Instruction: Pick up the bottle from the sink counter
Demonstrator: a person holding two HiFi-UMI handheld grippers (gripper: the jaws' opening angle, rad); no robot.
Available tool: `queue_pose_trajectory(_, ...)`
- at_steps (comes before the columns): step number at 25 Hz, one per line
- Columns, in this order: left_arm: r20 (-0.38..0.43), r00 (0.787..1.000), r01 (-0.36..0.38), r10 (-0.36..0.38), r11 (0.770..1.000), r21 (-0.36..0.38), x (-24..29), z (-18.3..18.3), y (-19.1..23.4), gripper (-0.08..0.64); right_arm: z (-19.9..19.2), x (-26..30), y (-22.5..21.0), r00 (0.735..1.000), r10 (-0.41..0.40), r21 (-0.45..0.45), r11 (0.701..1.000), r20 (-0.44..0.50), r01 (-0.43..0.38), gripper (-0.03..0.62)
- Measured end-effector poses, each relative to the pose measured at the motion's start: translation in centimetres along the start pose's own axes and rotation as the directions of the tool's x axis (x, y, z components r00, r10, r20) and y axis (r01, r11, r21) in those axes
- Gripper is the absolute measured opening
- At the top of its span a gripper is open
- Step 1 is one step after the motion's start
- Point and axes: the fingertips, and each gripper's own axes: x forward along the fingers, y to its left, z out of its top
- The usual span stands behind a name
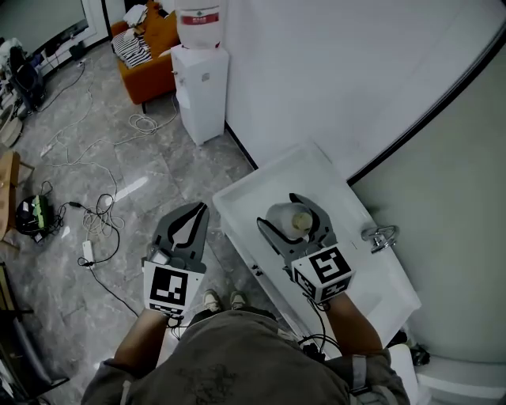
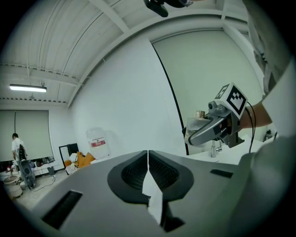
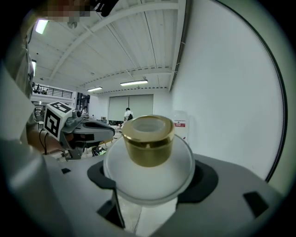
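**Operator:** Head view. Report the status of both tools.

**Technician:** The left gripper (image 1: 194,218) is clenched, jaws tip to tip, with nothing in them. It hangs over the grey floor (image 1: 71,158), just beside the front edge of the white sink counter (image 1: 261,178). The right gripper (image 1: 279,210) is grasping the bottle (image 1: 285,215), 1 jaw on each side of the body. It is over the counter and near the faucet (image 1: 381,236).

**Operator:** Containers and contents?

**Technician:** There are 2 containers. The bottle has a frosted white body and a gold cap (image 1: 301,221). The cap is on, and the contents cannot be told. A jug (image 1: 199,22) with a red label stands on a white water dispenser (image 1: 202,91) by the wall. Its fill level cannot be told.

**Operator:** Left gripper view.

**Technician:** The 2 jaws meet along 1 seam, and the ribbed pads (image 2: 134,173) hold nothing. To the right, the right gripper holds the bottle upright, cap uppermost, higher than the faucet. The near jaw hides the bottle's base, so contact with the counter cannot be told.

**Operator:** Right gripper view.

**Technician:** The bottle sits centred between the 2 jaws. Its round body touches the dark pads on both sides, with the gold cap above the frosted body. The left gripper, with its marker cube (image 3: 54,119), shows at the left, well apart. A person (image 3: 128,113) stands far back in the room.
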Motion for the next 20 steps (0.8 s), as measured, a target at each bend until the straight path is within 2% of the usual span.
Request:
queue_pose_trajectory(8, 0.019, 1.0, 0.013, -0.014, 0.999, 0.033, -3.3, 1.7, -2.1, 0.021, -0.3, -4.4, 3.1, 1.0, 0.011, 0.048, 0.999, 0.016, -0.011, 0.324)
queue_pose_trajectory(15, -0.041, 0.999, 0.031, -0.031, 1.0, -0.006, -3.1, -1.8, -2.9, 0.021, -1.6, -5.4, 4.0, 1.0, 0.019, 0.074, 0.997, -0.01, -0.018, 0.324)
queue_pose_trajectory(20, -0.064, 0.997, 0.043, -0.043, 0.999, 0.011, -2.8, -2.9, -3.4, 0.021, -1.8, -5.3, 4.0, 1.0, 0.026, 0.086, 0.996, 0.003, -0.026, 0.324)
